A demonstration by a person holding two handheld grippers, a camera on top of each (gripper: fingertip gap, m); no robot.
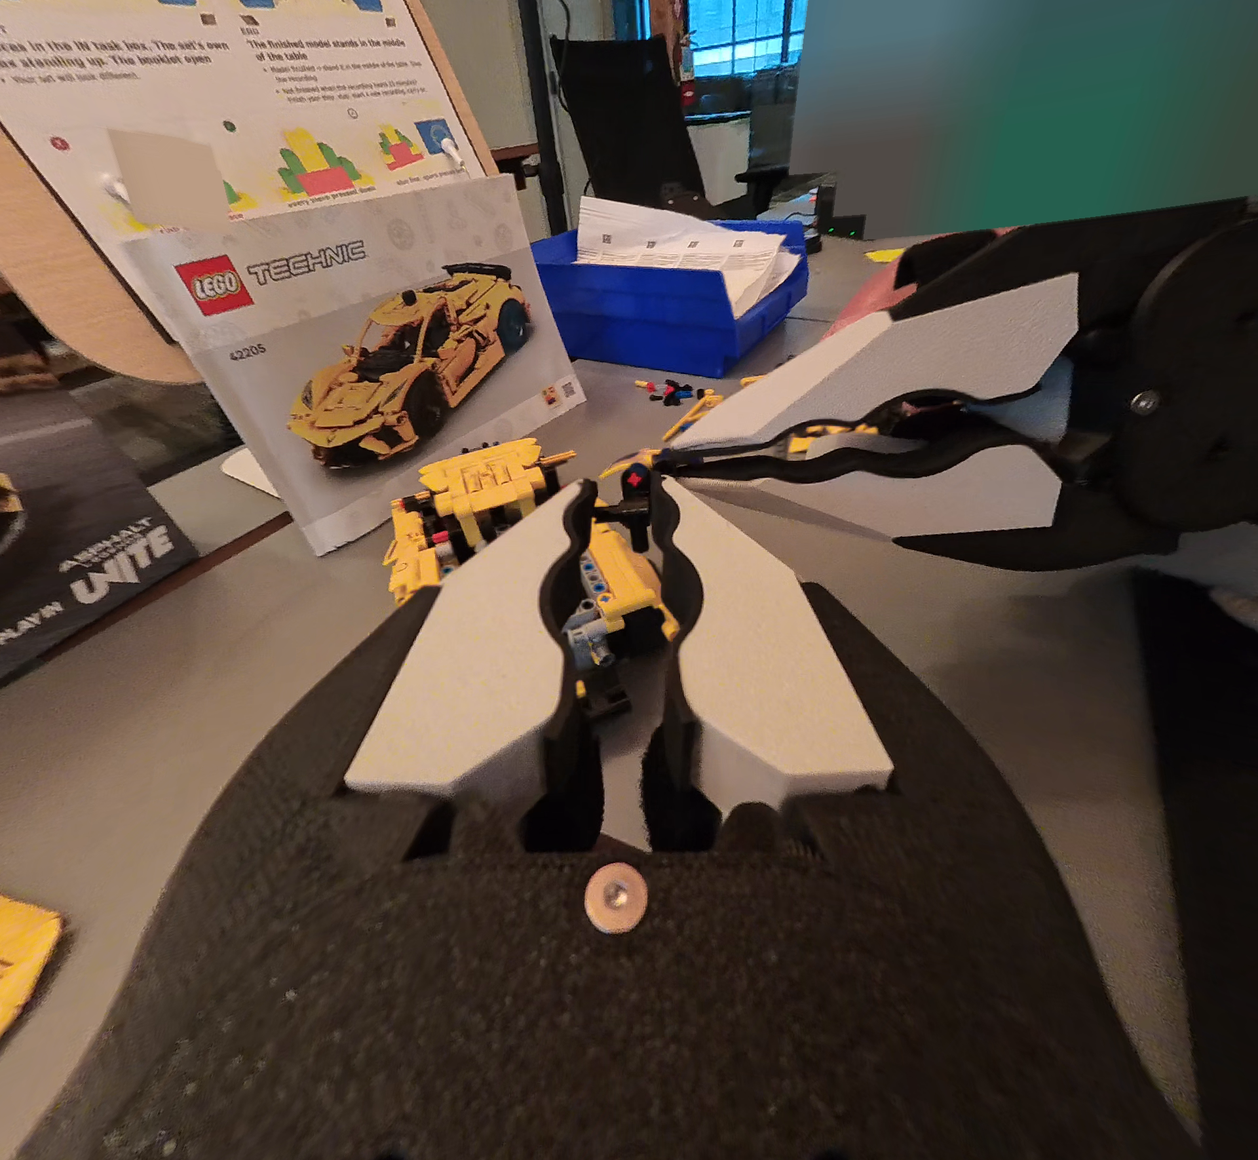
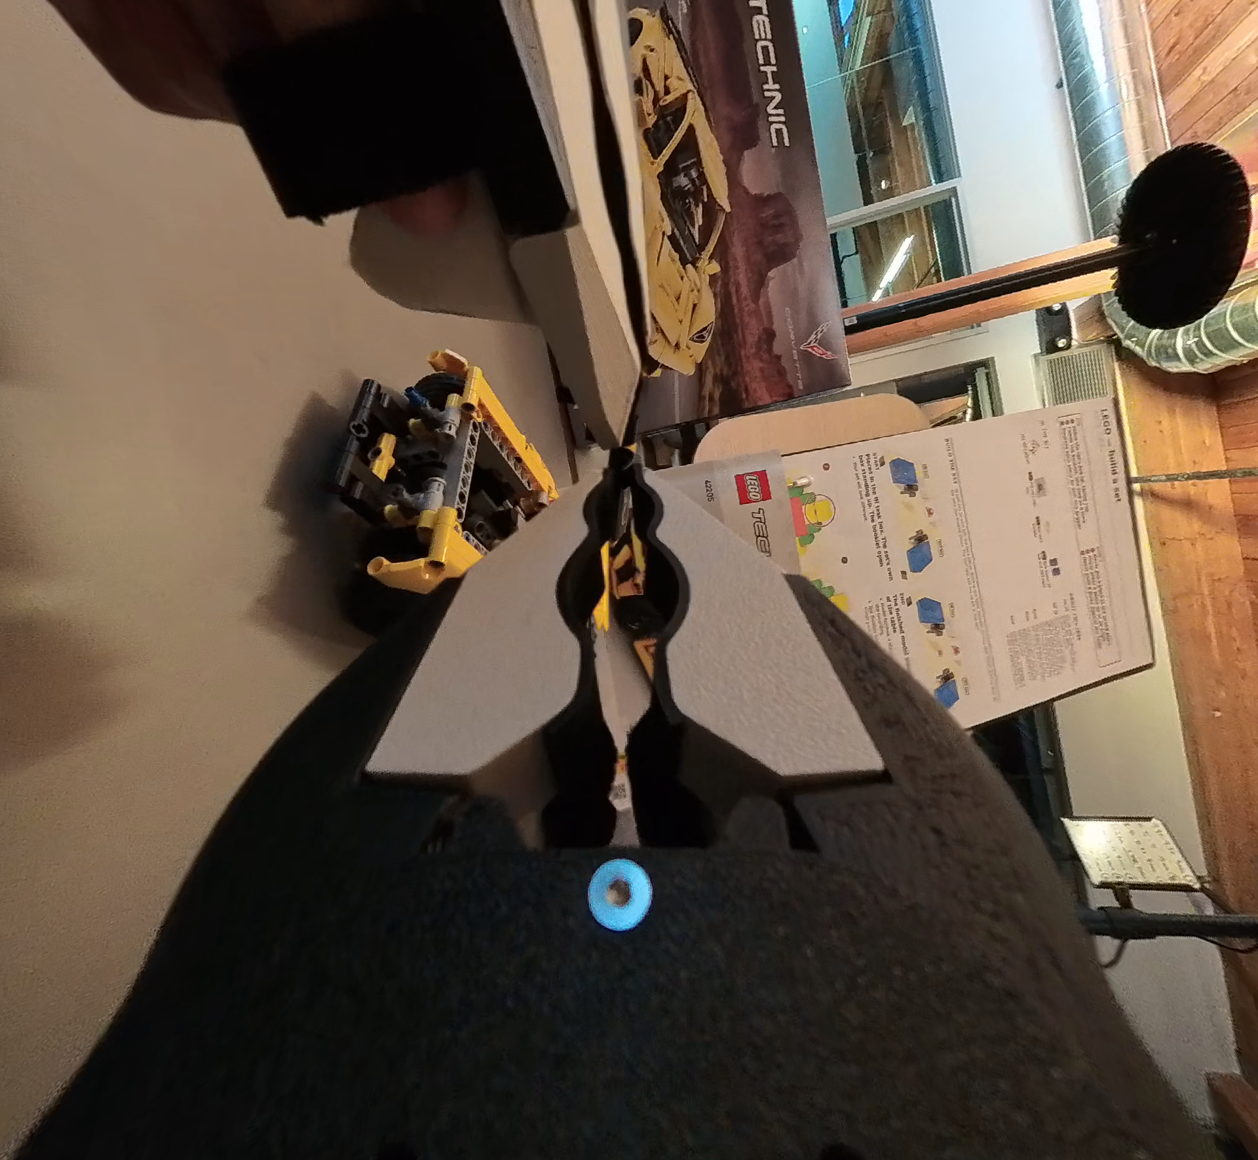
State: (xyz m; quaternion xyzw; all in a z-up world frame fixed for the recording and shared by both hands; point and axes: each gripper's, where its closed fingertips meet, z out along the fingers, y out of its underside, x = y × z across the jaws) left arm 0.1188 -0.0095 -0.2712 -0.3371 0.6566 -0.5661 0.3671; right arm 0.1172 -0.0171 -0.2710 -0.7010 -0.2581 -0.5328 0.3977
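My left gripper (image 1: 626, 487) is shut on a small black connector with a red cross end (image 1: 633, 493), held just above the table. My right gripper (image 1: 670, 456) comes in from the right, tip to tip with the left one. It is shut on a thin black and yellow piece (image 2: 621, 461) that touches the connector. In the right wrist view my right gripper (image 2: 623, 473) meets the left gripper (image 2: 632, 436), which reaches down from the top. A part-built yellow and black car model (image 1: 476, 494) sits on the grey table just behind the tips; it also shows in the right wrist view (image 2: 436, 487).
A building booklet (image 1: 381, 344) leans against an instruction board (image 1: 238, 38). A blue bin (image 1: 653, 324) with paper sheets stands behind, and several small loose pieces (image 1: 670, 388) lie in front of it. The set's box (image 2: 735, 174) stands at the table's far side. A hand (image 2: 136, 4) holds the left gripper. Left and right tips are no more than a few centimetres apart.
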